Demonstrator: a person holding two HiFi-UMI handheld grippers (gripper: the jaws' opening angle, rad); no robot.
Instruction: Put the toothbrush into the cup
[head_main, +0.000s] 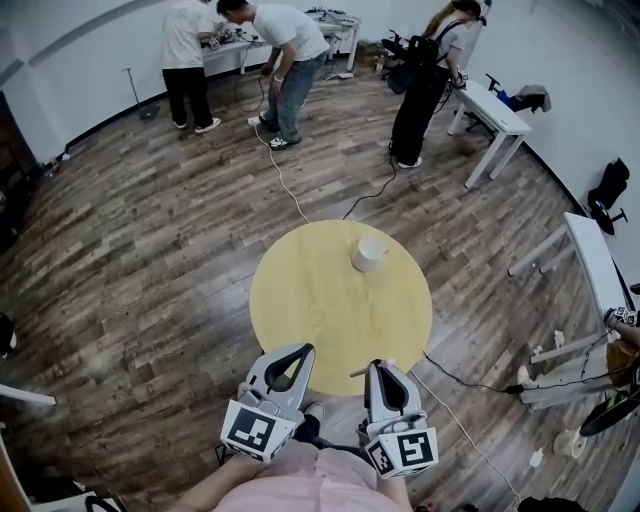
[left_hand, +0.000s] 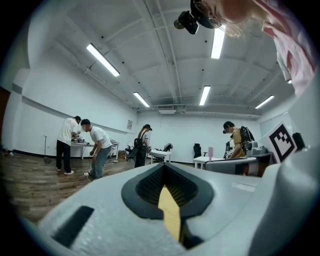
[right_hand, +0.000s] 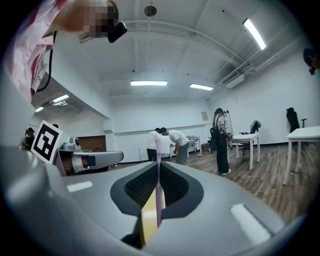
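A white cup (head_main: 368, 253) stands upright on the far side of the round yellow table (head_main: 320, 320). My right gripper (head_main: 379, 367) hovers over the table's near edge, shut on a thin pink toothbrush (right_hand: 159, 175) that stands upright between its jaws, head above the tips. The left gripper view shows this toothbrush (left_hand: 210, 151) too, off to the right. My left gripper (head_main: 304, 351) is beside the right one at the near edge, its jaws shut with nothing between them. Both grippers are well short of the cup.
Wooden floor surrounds the table. Three people stand at the far end: two at a white bench (head_main: 235, 45) and one near a white desk (head_main: 495, 115). Cables (head_main: 285, 185) run across the floor. More white desks (head_main: 595, 260) stand at the right.
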